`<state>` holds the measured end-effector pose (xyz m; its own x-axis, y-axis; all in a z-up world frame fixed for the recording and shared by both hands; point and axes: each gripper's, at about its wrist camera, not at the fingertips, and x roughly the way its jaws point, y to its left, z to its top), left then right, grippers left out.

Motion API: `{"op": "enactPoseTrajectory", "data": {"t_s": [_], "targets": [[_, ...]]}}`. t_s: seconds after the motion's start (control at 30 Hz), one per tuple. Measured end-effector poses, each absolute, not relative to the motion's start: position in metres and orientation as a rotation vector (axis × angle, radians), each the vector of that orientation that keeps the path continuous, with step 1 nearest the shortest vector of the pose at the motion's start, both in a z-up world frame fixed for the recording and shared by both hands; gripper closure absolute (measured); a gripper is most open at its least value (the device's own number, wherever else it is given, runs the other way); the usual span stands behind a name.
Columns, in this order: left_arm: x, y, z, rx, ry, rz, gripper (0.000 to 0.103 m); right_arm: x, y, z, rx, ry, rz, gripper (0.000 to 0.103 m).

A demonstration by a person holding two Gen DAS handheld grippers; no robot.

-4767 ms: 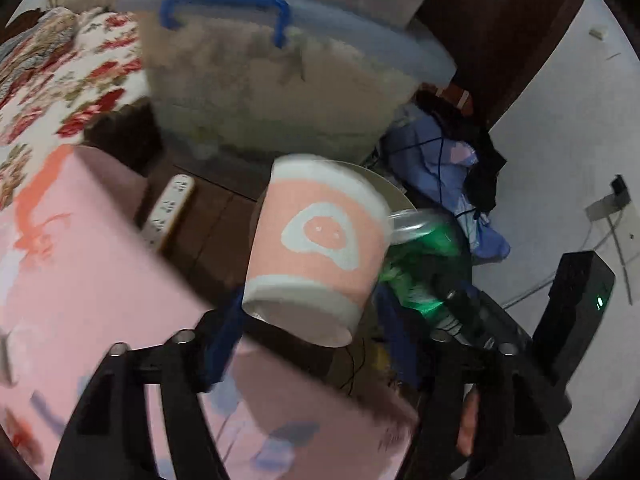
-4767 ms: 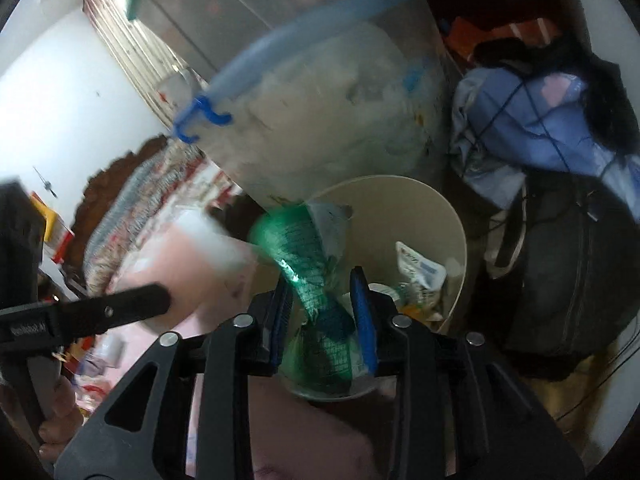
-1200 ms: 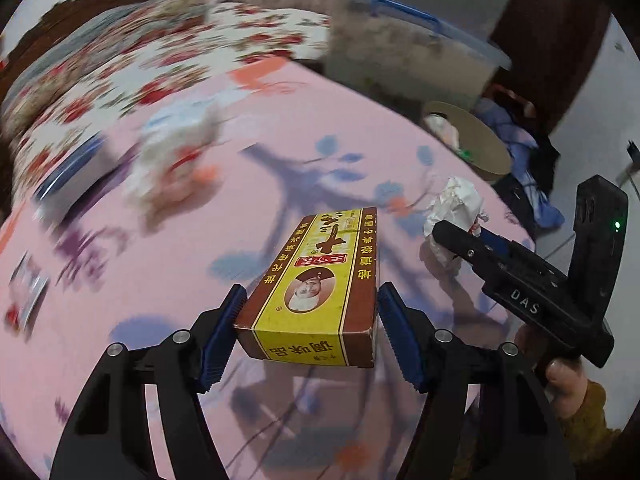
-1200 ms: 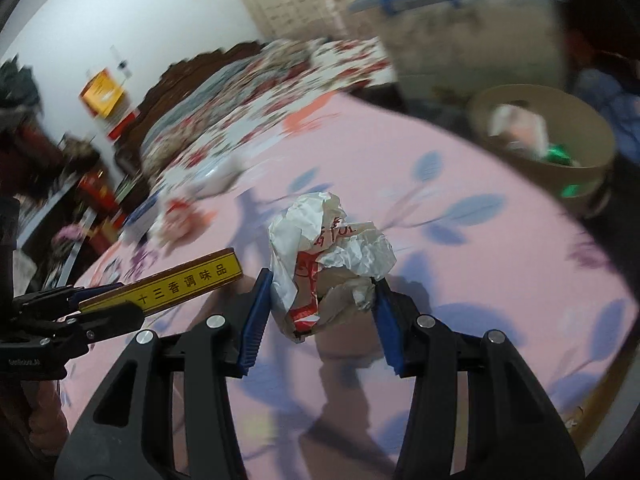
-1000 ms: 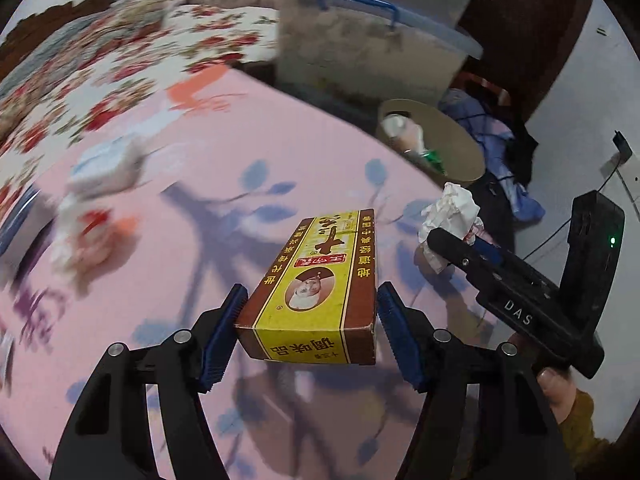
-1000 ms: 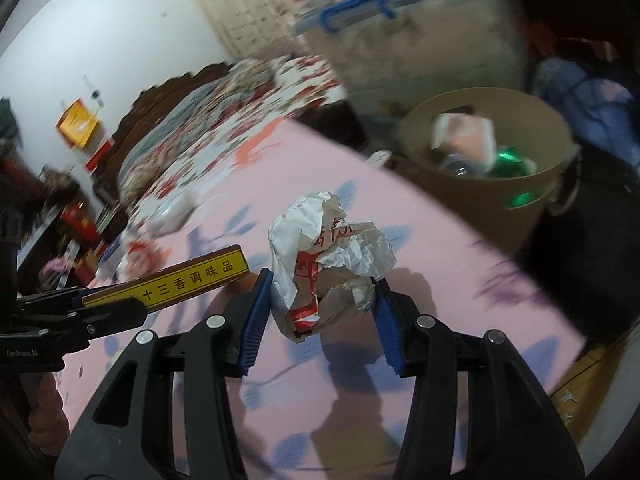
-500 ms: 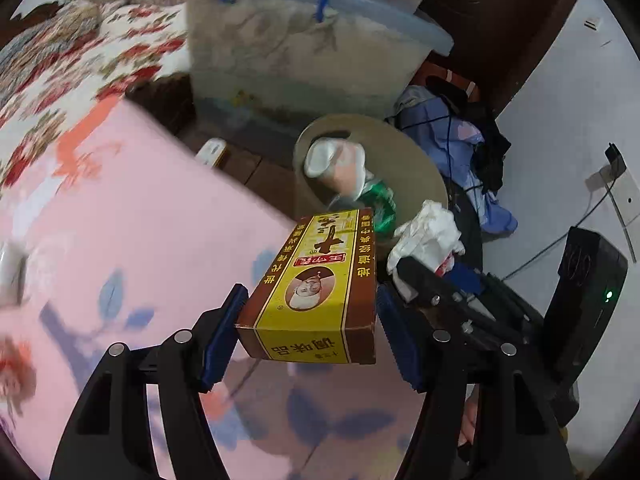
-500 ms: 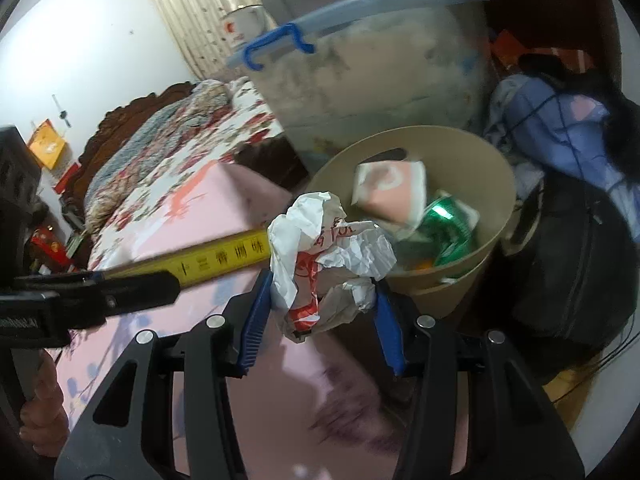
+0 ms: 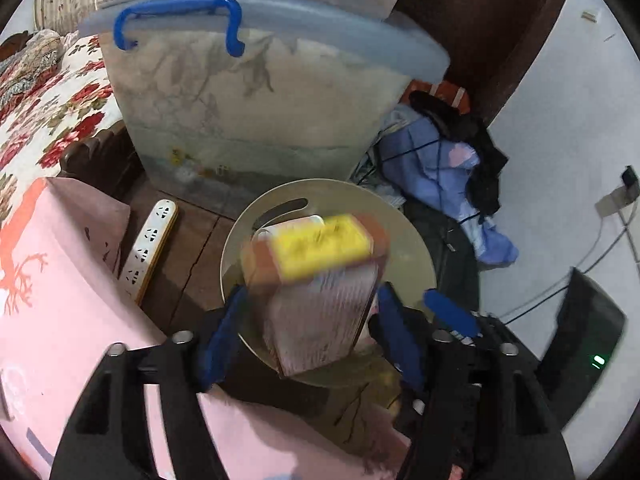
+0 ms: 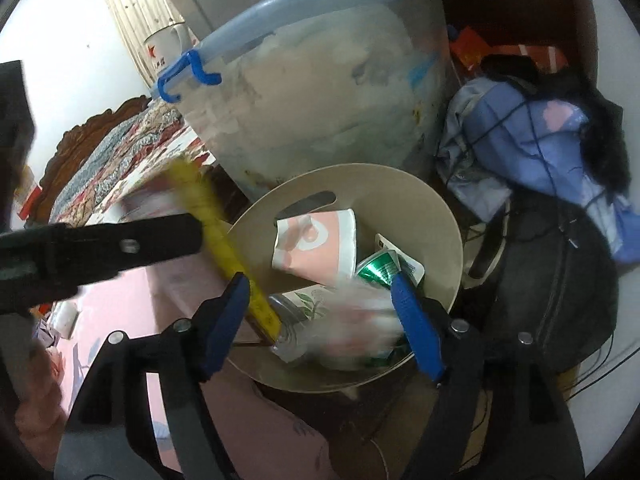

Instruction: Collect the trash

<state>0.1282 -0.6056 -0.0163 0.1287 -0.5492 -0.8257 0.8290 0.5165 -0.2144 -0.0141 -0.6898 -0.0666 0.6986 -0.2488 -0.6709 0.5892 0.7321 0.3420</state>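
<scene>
A beige round trash bin stands on the floor below both grippers. My left gripper is open; the yellow and brown box is blurred, tipping down between its fingers toward the bin. It shows as a yellow strip in the right wrist view. My right gripper is open; the crumpled paper wad is a blur falling into the bin. A pink paper cup and a green can lie inside.
A large clear storage box with a blue lid stands behind the bin. A power strip lies on the wooden floor. Blue clothes and a black bag are heaped to the right. The pink-covered table edge is at left.
Both grippers moved from over the pink table to above the bin. Both opened: the box and the paper wad left the fingers and are dropping.
</scene>
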Motion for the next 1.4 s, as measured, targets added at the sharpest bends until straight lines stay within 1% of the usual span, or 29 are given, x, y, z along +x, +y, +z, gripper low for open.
{"op": "enactPoseTrajectory", "data": {"t_s": [0.13,0.27,0.43,0.57,0.87,0.9,0.97,1.1,1.17,1.27,1.4], "targets": [[0.13,-0.602,-0.015,0.311,1.026,-1.034,0.027,-0.027,-0.688,-0.064,0.583,0.603,-0.525,0.028],[0.126,-0.584,-0.012,0.302,1.027,-1.033,0.027,-0.041,-0.686,-0.067,0.632,0.585,-0.535,0.028],[0.115,-0.538,-0.014,0.278,1.029,-1.027,0.027,-0.048,-0.671,-0.069,0.691,0.57,-0.499,0.028],[0.107,-0.484,-0.017,0.274,1.001,-0.985,0.027,-0.04,-0.648,-0.063,0.677,0.569,-0.451,0.028],[0.113,-0.324,-0.002,0.211,0.936,-0.823,0.027,0.007,-0.564,-0.049,0.602,0.617,-0.278,0.028],[0.118,-0.297,0.003,0.207,0.919,-0.787,0.027,0.016,-0.548,-0.046,0.585,0.625,-0.244,0.028],[0.126,-0.253,0.011,0.207,0.889,-0.713,0.022,0.029,-0.524,-0.042,0.561,0.638,-0.197,0.028],[0.143,-0.166,0.02,0.222,0.852,-0.516,0.021,0.053,-0.474,-0.037,0.516,0.668,-0.1,0.028],[0.152,-0.117,0.022,0.209,0.85,-0.395,0.021,0.062,-0.452,-0.034,0.493,0.679,-0.062,0.028],[0.161,-0.043,0.022,0.153,0.858,-0.206,0.016,0.081,-0.415,-0.032,0.452,0.702,0.002,0.028],[0.176,0.035,0.009,-0.012,0.929,-0.061,0.016,0.107,-0.366,-0.029,0.402,0.733,0.08,0.028]]}}
